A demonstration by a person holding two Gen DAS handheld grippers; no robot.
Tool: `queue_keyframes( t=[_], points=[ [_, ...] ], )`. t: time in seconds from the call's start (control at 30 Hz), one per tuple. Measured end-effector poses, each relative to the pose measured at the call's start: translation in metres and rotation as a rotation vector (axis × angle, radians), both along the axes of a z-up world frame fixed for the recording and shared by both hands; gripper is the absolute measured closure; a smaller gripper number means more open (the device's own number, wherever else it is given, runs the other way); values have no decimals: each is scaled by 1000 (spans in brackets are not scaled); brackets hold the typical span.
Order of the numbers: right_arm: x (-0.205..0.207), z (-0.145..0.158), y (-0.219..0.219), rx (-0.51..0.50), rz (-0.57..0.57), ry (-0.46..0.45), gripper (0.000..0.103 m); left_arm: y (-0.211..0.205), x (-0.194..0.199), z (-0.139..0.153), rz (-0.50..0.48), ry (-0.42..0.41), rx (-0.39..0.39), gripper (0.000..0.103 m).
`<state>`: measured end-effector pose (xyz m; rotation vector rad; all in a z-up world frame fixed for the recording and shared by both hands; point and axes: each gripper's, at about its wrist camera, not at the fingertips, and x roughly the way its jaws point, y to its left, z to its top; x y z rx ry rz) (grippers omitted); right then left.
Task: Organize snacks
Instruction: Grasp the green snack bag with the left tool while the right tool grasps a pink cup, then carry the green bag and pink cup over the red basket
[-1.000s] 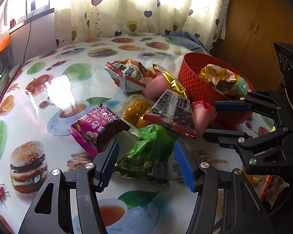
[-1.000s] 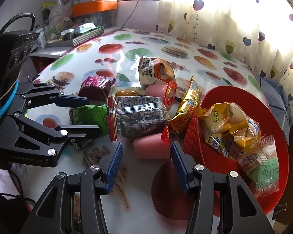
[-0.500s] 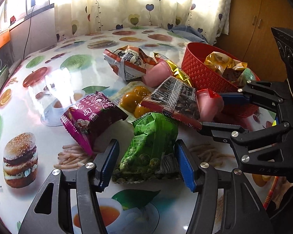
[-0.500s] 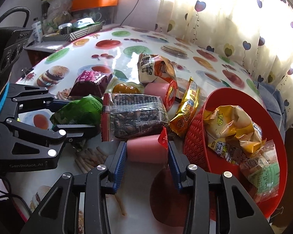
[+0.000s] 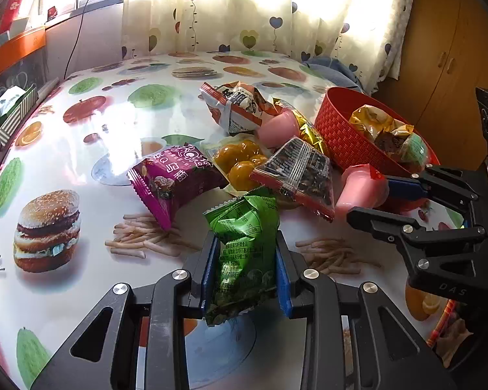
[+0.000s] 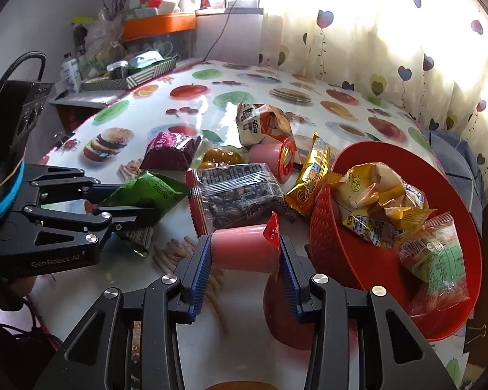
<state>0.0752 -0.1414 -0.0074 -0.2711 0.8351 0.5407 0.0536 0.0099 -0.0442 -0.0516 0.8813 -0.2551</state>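
Now left claw (image 5: 246,268) just closed, clamped on green packet (image 5: 244,247), right claw (image 6: 245,260) clamped on pink jelly cup (image 6: 244,248) beside red basket (image 6: 328,243) at tabletop (image 5: 81,162) near edge, loose snacks piled mid-tabletop beyond both.

**A lived-in room at home**

A table (image 5: 81,149) under a glossy cloth printed with burgers, apples and teacups stands by a sunlit window hung with heart-patterned curtains (image 6: 390,32). Wooden cupboard doors (image 5: 445,48) fill one corner; a cluttered shelf (image 6: 159,22) of boxes and bottles lines the wall, beside a striped tray (image 6: 140,73).
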Motion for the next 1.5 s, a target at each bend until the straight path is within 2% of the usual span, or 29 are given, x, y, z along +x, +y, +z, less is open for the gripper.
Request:
queue_keyframes(
  t=[0.2, 0.4, 0.77, 1.5],
  points=[
    [-11, 11, -8, 33, -5, -21, 65, 1, -10, 2, 26, 1, -10, 71],
    [-20, 27, -17, 68, -19, -56, 65, 1, -21, 19, 40, -41, -13, 71],
    [-27, 46, -38, 97, -74, -101, 65, -10, -28, 47, 31, -84, -65, 71],
    [-26, 50, -57, 91, -137, -110, 65, -43, -18, 59, -57, -93, -90, 71]
  ],
)
